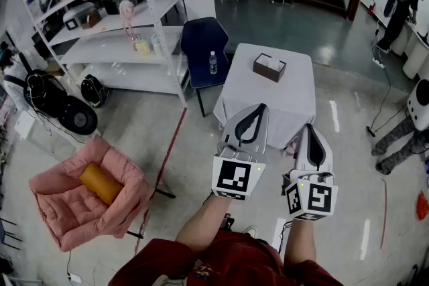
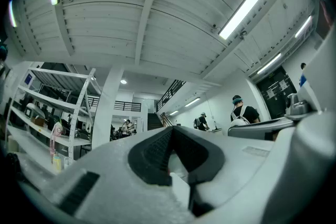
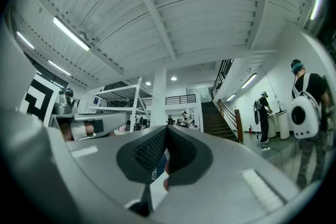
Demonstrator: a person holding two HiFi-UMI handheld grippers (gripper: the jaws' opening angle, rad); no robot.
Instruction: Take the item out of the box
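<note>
1. The left gripper (image 1: 259,108) has its jaws pressed together with nothing between them.
2. The right gripper (image 1: 310,126), just beside it, is closed the same way and is also empty.
3. Both hang at the near edge of the white-clothed table (image 1: 295,92), tips tilted slightly up.
4. The brown box (image 1: 266,73) sits on the table's far part, well apart from both sets of fingertips, with the white item (image 1: 271,63) inside it.
5. A blue chair (image 1: 201,43) with a water bottle (image 1: 213,63) stands left of the table.
</note>
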